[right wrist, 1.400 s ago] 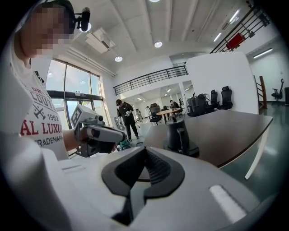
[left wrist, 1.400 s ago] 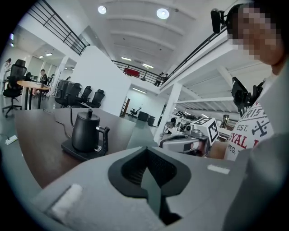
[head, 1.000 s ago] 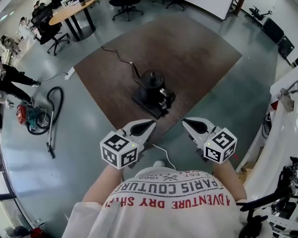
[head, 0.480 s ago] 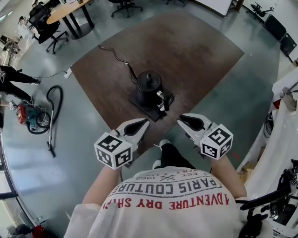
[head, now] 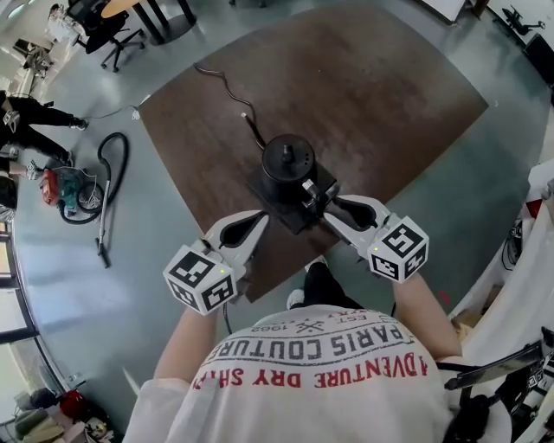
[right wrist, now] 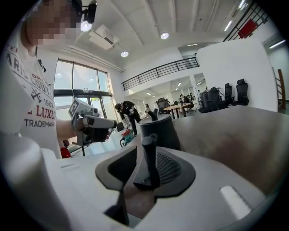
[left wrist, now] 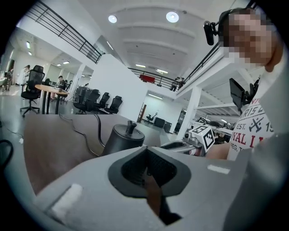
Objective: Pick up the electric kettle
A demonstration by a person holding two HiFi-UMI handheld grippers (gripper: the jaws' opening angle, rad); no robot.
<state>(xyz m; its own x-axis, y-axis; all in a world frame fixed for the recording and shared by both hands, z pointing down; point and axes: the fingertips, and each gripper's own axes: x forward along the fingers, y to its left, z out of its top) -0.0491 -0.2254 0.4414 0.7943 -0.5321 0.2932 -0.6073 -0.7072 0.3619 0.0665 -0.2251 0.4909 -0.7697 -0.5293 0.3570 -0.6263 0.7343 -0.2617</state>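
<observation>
A black electric kettle [head: 286, 163] stands on its black base [head: 305, 214] on the brown carpet [head: 381, 95], its handle [head: 310, 190] turned toward me. My right gripper [head: 330, 204] is at that handle with its jaws opening. In the right gripper view the upright handle [right wrist: 150, 155] stands between the pads of my right gripper [right wrist: 146, 159] without being pressed, the kettle [right wrist: 158, 130] just behind. My left gripper [head: 261, 218] hangs shut and empty to the left of the base. In the left gripper view my left gripper [left wrist: 145, 149] has the kettle [left wrist: 123, 139] ahead.
The kettle's cord [head: 227, 93] snakes away over the carpet toward the far left. A vacuum cleaner [head: 65, 189] with its hose lies on the grey floor at left. Office chairs and a table [head: 143, 10] stand at the top left. My shoe [head: 297, 298] is below the base.
Both grippers have moved forward to the kettle. The right gripper's jaws have gone from shut to open and now straddle the handle. The left gripper stays shut.
</observation>
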